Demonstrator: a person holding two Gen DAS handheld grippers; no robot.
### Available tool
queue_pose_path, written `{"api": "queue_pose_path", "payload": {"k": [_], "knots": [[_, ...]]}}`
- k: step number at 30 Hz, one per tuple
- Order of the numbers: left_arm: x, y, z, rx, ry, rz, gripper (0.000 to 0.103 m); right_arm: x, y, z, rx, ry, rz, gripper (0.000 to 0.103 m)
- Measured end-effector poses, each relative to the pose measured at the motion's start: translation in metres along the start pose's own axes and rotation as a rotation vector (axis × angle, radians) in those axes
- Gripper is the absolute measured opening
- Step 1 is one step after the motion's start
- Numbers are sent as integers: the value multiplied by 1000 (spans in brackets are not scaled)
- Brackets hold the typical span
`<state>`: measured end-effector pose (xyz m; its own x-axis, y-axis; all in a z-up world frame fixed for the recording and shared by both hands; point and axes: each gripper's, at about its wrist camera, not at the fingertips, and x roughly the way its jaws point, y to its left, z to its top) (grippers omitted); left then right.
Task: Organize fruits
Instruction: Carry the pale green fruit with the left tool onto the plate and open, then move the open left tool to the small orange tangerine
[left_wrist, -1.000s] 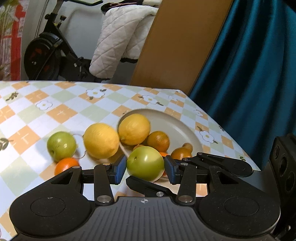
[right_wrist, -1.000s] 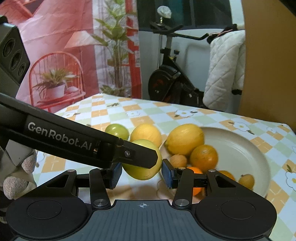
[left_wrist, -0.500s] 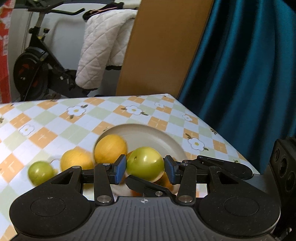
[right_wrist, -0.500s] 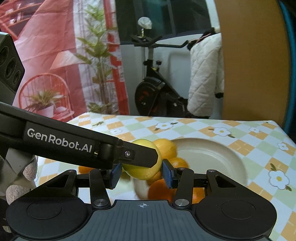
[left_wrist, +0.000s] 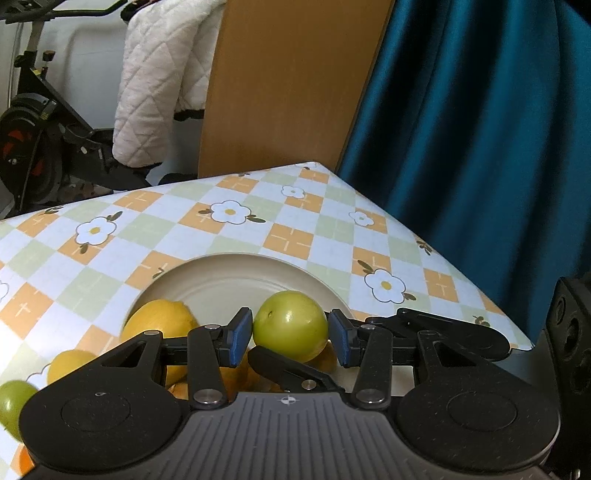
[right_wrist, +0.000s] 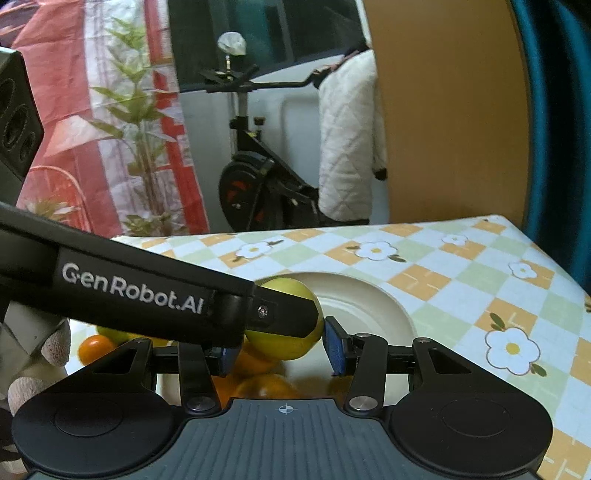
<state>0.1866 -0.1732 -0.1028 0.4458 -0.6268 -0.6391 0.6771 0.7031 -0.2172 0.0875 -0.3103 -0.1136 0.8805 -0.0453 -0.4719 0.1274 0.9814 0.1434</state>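
A: Left wrist view. What did the left gripper (left_wrist: 290, 334) hold?

B: Its blue pads (left_wrist: 240, 336) pressed both sides of a green fruit (left_wrist: 291, 324) at lower centre, the jaws partly closed around it. The fruit hung over the near part of a beige plate (left_wrist: 236, 273), which lay on a checked, flowered tablecloth (left_wrist: 295, 236). A large yellow citrus (left_wrist: 159, 325) sat at the plate's left rim; a second yellow citrus (left_wrist: 68, 365) and another green fruit (left_wrist: 13, 404) lay at the lower left, off the plate.

A: Right wrist view. And the right gripper (right_wrist: 279, 349)?

B: Its jaws stood part open about the same green fruit (right_wrist: 284, 341), at centre. The right blue pad (right_wrist: 334, 345) stood just clear of the fruit; the left pad was hidden behind the other gripper's black finger (right_wrist: 147, 291), which crossed from the left edge. Whether it gripped the fruit could not be told. Orange fruits (right_wrist: 258, 384) lay blurred below, and another orange fruit (right_wrist: 96, 347) at lower left. The plate (right_wrist: 369, 306) lay behind, at centre right.
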Motion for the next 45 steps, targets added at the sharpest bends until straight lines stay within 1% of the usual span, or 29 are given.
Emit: {"api": "queue_pose_path", "payload": {"k": [4, 14, 30, 33, 39, 45], "knots": [[6, 0, -1, 1, 13, 8, 48, 7, -8, -3, 15, 11, -11, 43], [17, -3, -1, 21, 44, 21, 48, 17, -11, -9, 13, 17, -45, 44], [22, -4, -3, 33, 56, 41, 48, 19, -13, -10, 17, 25, -51, 44], [20, -4, -4, 30, 54, 45, 48, 17, -12, -10, 11, 17, -57, 44], [11, -4, -3, 24, 40, 46, 49, 6, -9, -8, -7, -26, -59, 44], [-12, -3, -8, 21, -1, 33, 49, -6, -5, -7, -23, -48, -56, 46]]}}
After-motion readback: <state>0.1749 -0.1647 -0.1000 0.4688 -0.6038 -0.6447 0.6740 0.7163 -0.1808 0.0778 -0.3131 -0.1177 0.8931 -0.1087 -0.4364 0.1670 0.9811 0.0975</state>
